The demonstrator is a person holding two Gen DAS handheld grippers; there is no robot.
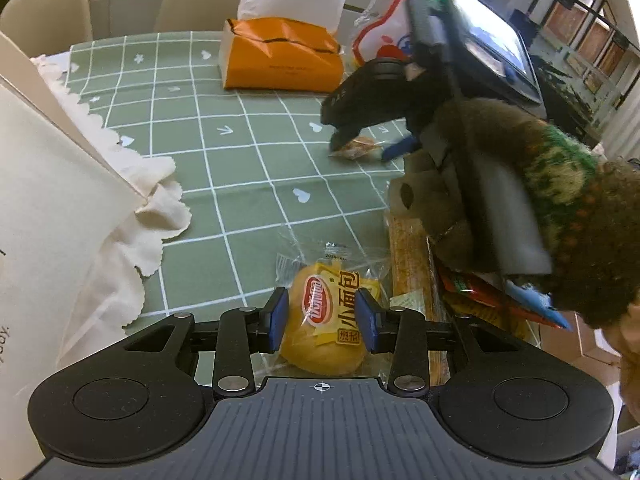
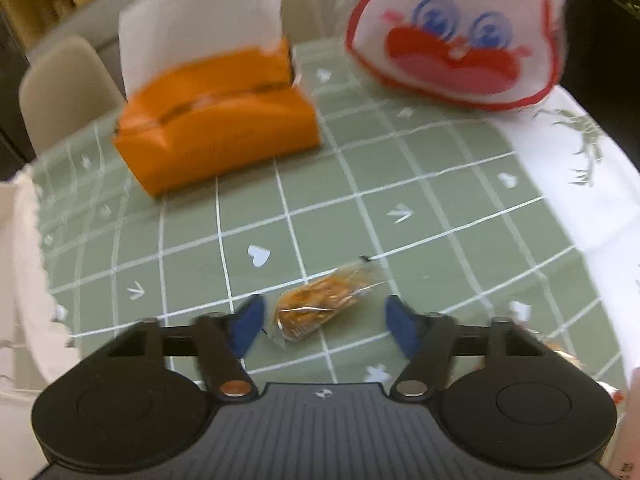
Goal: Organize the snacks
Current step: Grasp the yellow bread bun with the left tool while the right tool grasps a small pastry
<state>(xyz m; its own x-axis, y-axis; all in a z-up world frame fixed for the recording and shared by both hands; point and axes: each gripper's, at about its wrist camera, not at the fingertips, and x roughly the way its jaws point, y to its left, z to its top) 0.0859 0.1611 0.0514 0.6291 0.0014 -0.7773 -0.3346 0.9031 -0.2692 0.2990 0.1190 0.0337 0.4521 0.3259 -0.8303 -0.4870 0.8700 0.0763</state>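
On the far left edge of the left wrist view stands one white paper bag [image 1: 44,208] over a scalloped cream cloth [image 1: 132,216], and behind it two beige chairs [image 1: 44,12] wait at the table. Moving right, one orange tissue pack [image 1: 280,56] with a white sheet poking up, no readable print at this size. Centre now: the left gripper [image 1: 322,320] has its blue pads pressed on both sides of one yellow bread bun in clear wrap [image 1: 328,320], gripping it; the label reads "小面包" beside a red oval logo, and a small date stamp at the top is too fine to read. Right of that, a cardboard box [image 1: 416,240] crammed with packets, count unclear. Further back, the right gripper [image 1: 362,148] is down at the cloth, and in its own view the right gripper's fingers [image 2: 248,328] stand wide apart, one small brown snack in clear wrap [image 2: 320,306] lying on the table between them, touching neither pad. Far right, one white bag with a red-and-blue cartoon face [image 2: 456,36] sits on the green tablecloth [image 1: 240,184], which is white-gridded with hearts and arrows; a laptop screen [image 1: 488,40] and wooden-framed windows [image 1: 588,28] close the room.
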